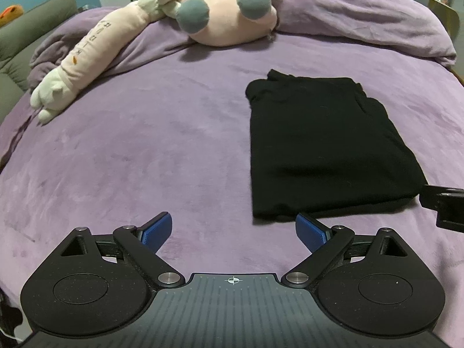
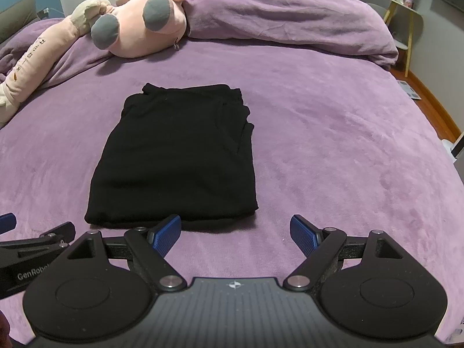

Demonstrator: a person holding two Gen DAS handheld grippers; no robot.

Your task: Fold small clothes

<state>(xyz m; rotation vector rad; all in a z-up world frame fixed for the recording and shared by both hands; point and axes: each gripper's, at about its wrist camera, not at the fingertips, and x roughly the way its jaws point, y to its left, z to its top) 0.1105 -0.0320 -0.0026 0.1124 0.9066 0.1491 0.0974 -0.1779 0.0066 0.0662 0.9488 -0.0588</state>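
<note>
A black garment (image 1: 322,145) (image 2: 179,156) lies folded into a neat rectangle on the purple bedspread (image 1: 150,150) (image 2: 333,145). My left gripper (image 1: 233,226) hovers open just in front of the garment's near left corner, nothing between its blue pads (image 1: 158,229). My right gripper (image 2: 235,229) also stands open, in front of the garment's near right corner, its blue pads (image 2: 303,236) empty. Part of the right gripper (image 1: 443,206) shows at the right edge of the left wrist view, and the left one (image 2: 34,243) at the left edge of the right wrist view.
A big pink plush toy (image 1: 226,14) (image 2: 145,26) with grey feet lies at the back of the bed, its long tail (image 1: 84,58) stretching left. A bunched purple duvet (image 2: 290,20) fills the back right. A small side table (image 2: 403,17) stands beyond the bed's right edge.
</note>
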